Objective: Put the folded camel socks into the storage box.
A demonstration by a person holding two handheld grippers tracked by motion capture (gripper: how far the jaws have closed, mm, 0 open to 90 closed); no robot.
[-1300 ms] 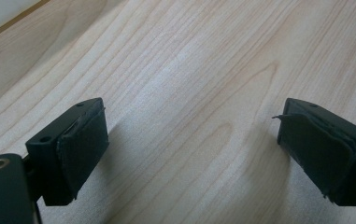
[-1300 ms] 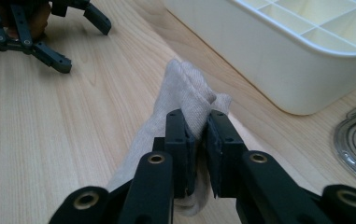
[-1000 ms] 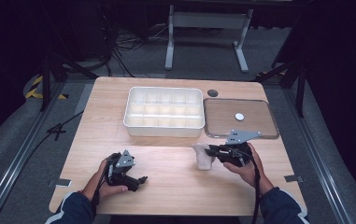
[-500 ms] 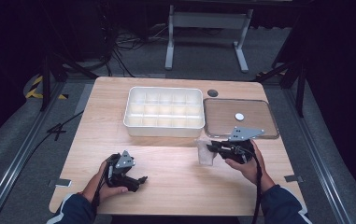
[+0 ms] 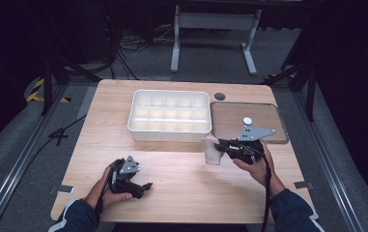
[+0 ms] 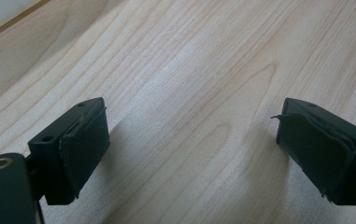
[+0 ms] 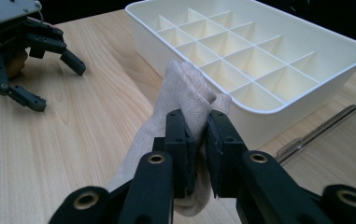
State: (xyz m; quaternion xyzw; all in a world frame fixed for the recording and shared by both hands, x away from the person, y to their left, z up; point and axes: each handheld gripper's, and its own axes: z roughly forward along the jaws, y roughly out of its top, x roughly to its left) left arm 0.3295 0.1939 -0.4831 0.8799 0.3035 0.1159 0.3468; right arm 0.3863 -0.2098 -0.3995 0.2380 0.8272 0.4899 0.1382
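As things lie now, from largest to smallest:
table (image 5: pixel 172 169): light wood, takes up the middle of the high view.
divided tray (image 5: pixel 170 116): white, stiff plastic w/ many small compartments, all look empty; sits upper centre of the high view.
clear lid (image 5: pixel 249 123): lies flat, right of the tray, just beside it.
cloth (image 7: pixel 185 100): beige knit, maybe a sock; centre of the right gripper view, just in front of the tray's near wall. Judged soft, light, limp, not fragile; it will sag and fold. Best hold is a bunched fold, as now.
right gripper (image 7: pixel 200 140): jaws nearly closed, pinching the cloth's fold.
left gripper (image 6: pixel 192 149): jaws wide apart, nothing between them, only bare wood.
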